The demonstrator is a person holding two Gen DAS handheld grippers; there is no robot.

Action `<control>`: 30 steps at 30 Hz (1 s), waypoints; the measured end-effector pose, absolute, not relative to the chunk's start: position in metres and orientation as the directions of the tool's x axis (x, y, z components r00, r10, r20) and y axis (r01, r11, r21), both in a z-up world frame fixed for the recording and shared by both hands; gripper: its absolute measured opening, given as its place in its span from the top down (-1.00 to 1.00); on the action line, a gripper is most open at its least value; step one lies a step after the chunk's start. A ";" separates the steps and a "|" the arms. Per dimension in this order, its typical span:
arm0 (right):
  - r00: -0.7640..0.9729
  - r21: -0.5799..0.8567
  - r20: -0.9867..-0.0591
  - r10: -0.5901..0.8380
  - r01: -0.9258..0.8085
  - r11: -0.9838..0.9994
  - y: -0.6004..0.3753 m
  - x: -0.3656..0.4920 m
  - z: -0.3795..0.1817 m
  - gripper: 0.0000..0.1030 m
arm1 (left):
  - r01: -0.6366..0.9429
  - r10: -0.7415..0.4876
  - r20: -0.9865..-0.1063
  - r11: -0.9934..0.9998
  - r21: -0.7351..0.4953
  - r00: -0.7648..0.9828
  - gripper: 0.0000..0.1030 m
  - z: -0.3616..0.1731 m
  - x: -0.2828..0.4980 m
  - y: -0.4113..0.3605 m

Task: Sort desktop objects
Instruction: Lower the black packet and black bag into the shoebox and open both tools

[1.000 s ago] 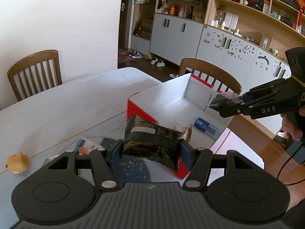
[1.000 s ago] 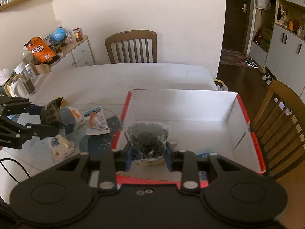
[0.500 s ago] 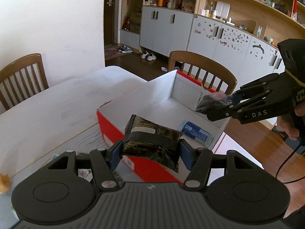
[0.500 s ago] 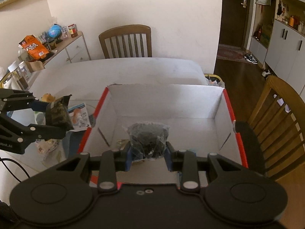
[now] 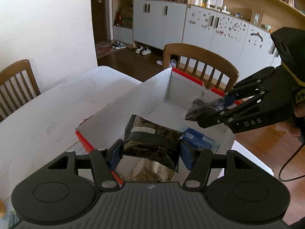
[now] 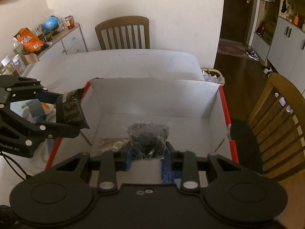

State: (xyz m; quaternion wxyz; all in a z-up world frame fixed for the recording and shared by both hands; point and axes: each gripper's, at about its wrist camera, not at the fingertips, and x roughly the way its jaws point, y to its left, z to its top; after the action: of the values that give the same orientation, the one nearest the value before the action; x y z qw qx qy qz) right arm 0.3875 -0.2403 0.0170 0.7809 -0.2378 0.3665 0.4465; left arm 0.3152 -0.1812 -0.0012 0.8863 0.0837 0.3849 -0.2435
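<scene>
My left gripper (image 5: 150, 150) is shut on a dark snack packet (image 5: 152, 139) and holds it over the near left edge of the red-and-white cardboard box (image 5: 133, 103). It also shows in the right wrist view (image 6: 70, 112), with the packet (image 6: 72, 108) at the box's left wall. My right gripper (image 6: 147, 152) is shut on a clear bag of dark bits (image 6: 148, 137), held above the box (image 6: 152, 93) floor. In the left wrist view this gripper (image 5: 205, 108) hovers over the box's right side.
A blue packet (image 5: 198, 139) and a pale wrapper (image 5: 152, 171) lie inside the box. Loose packets (image 6: 36, 110) lie on the table left of the box. Wooden chairs (image 6: 122, 32) (image 5: 200, 66) stand at the white table (image 5: 47, 110). A sideboard (image 6: 63, 38) carries jars.
Both grippers have moved with their packets toward the box and now hang over its inside. The left one came from the table's left part to the box edge.
</scene>
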 end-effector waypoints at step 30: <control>0.308 -0.055 -0.837 0.452 -0.870 0.490 -0.209 0.450 -0.026 0.37 | 0.522 -0.234 -0.822 0.848 0.089 0.520 -0.19 -0.048 0.387 -0.226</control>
State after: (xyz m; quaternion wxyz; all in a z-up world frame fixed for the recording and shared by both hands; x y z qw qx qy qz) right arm 0.4497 -0.2088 -0.0258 0.7652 -0.2614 0.3996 0.4319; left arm 0.3867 -0.2260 -0.0475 0.8560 0.1648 0.4374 -0.2209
